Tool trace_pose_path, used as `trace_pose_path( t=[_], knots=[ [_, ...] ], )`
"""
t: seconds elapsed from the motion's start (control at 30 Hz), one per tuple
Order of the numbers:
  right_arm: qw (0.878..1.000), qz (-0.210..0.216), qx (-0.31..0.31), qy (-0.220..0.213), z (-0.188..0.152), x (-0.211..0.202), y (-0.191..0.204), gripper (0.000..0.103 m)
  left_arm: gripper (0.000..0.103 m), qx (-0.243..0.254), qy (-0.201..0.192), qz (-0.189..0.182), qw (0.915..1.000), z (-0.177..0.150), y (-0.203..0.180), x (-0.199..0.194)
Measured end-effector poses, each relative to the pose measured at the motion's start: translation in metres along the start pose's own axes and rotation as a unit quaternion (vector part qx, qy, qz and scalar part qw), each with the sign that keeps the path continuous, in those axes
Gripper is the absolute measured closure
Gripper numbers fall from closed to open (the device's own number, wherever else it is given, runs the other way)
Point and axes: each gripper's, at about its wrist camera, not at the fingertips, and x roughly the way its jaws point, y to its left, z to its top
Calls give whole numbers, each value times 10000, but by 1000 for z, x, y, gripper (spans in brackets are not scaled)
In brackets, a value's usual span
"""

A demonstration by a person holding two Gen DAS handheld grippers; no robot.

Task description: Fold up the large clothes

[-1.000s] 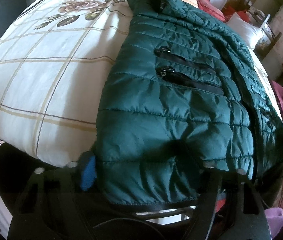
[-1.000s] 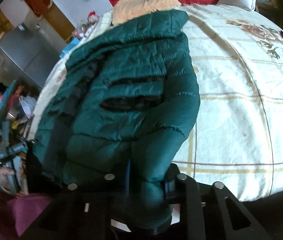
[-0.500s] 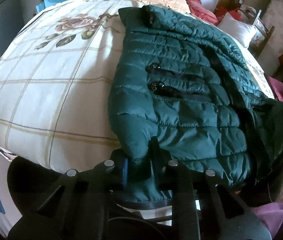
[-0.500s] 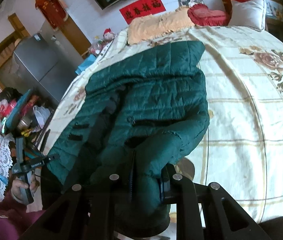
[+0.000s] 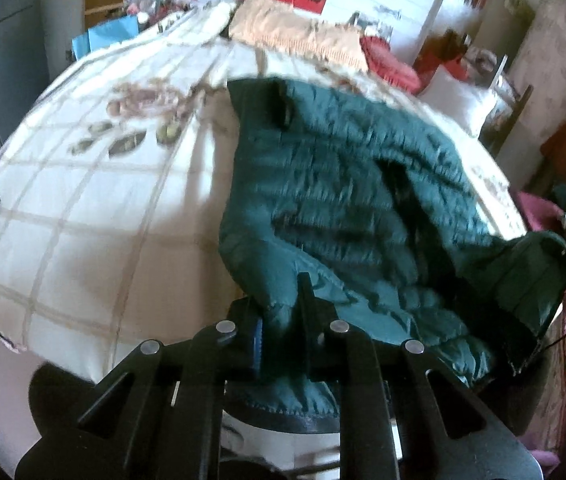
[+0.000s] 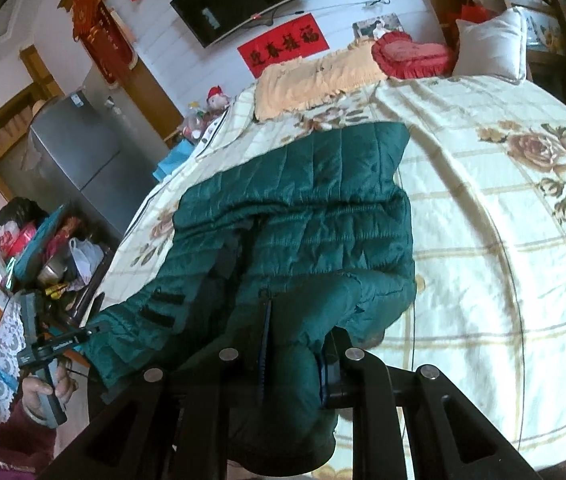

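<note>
A dark green quilted jacket (image 5: 343, 184) lies on a cream floral bedspread (image 5: 83, 200). My left gripper (image 5: 279, 320) is shut on the jacket's near hem corner, lifted off the bed. In the right wrist view the jacket (image 6: 307, 208) shows with its far part flat and its near part raised. My right gripper (image 6: 295, 352) is shut on the jacket's other near edge. The left gripper also shows in the right wrist view (image 6: 63, 340), in a hand, holding the hem at the left.
A peach blanket (image 6: 315, 76), a red heart cushion (image 6: 411, 56) and a white pillow (image 6: 491, 44) lie at the bed's head. A grey fridge (image 6: 83, 160) and a cluttered table (image 6: 23, 264) stand left of the bed.
Both grippers closed on the jacket's near edge and lifted it up and toward the bed's head. The near part now hangs raised over the flat far part.
</note>
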Motion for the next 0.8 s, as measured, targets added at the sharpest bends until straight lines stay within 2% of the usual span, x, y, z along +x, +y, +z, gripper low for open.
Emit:
trace_pose_path(
  t=[0.27, 0.5, 0.8],
  knots=[
    [9996, -68, 54, -271, 32, 1, -2, 86, 90, -170, -559, -99, 9982, 45, -2, -6],
    [9987, -200, 69, -460, 60, 7, -6, 86, 90, -475, -718, -239, 9960, 85, 2, 4],
    [9978, -301, 96, -575, 88, 20, -13, 86, 90, -476, -872, 53, 9950, 118, -5, 22]
  ],
)
